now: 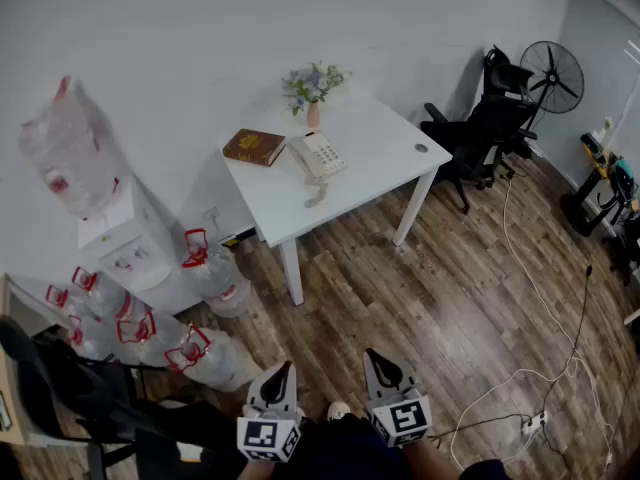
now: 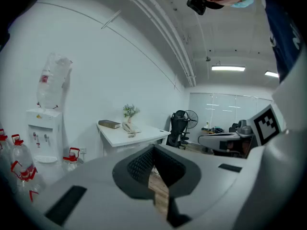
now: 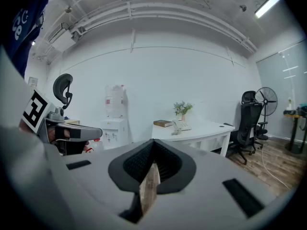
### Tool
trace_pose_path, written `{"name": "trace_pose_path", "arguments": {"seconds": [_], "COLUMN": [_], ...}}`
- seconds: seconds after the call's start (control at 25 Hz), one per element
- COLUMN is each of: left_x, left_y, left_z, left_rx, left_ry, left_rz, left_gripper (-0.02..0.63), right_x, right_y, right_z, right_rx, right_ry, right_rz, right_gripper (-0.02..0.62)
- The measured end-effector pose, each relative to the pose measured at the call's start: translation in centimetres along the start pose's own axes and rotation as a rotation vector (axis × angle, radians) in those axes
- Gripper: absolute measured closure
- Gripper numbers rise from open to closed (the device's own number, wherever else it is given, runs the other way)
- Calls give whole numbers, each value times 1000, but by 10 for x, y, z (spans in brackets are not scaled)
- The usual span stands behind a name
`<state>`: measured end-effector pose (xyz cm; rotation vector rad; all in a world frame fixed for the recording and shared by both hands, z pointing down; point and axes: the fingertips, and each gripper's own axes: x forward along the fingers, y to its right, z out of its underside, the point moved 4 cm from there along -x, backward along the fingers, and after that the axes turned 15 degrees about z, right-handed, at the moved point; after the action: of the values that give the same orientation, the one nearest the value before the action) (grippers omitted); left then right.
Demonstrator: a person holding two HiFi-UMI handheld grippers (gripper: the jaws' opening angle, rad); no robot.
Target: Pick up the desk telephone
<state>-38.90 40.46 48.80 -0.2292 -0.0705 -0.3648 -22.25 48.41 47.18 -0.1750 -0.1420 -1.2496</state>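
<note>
While both grippers hang low at 6 o'clock in the head view, the desk telephone [image 1: 320, 154] sits well apart from them, up on the white bench [image 1: 385, 153] at roughly 12 o'clock. The left gripper [image 1: 282, 369] has its fingers clenched together with nothing between them, and its own view just shows a sliver of wood floor [image 1: 450, 298] past the closed tips. Same deal for the right gripper [image 1: 375, 358]: fingers clenched, nothing held. On the bench, a brown book [image 1: 254, 147] lies at 9 o'clock of the phone, just beside it, and a little flower vase [image 1: 313, 90] stands at 12 o'clock, back near the wall. The handset looks to be resting on the base, cord trailing toward the front edge. Off at 3 o'clock of the bench there's a black office chair [image 1: 480, 128] with a standing fan [image 1: 552, 73] behind it. At 8 o'clock of the bench is a water dispenser [image 1: 120, 238], with a bunch of water jugs [image 1: 150, 328] lying on the floor near it.
</note>
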Motion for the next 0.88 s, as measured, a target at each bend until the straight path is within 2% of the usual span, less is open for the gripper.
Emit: {"name": "trace_pose_path", "arguments": {"seconds": [0.12,0.36,0.6,0.88], "left_x": [5,18,34,56], "left_y": [6,16,24,26], "left_z": [6,7,15,17], "left_rx": [-23,10,-3,30], "left_ry": [-1,4,-6,-30], "left_rz": [2,0,-38,-15], "left_gripper": [589,589,589,589], "right_x": [0,0,5,16], "right_y": [9,26,43,51], "right_z": [4,12,8,17], "right_rx": [-15,-30,-26,-34], "right_ry": [15,20,45,17], "right_rz": [8,15,1,-13], "right_gripper": [574,574,573,572]}}
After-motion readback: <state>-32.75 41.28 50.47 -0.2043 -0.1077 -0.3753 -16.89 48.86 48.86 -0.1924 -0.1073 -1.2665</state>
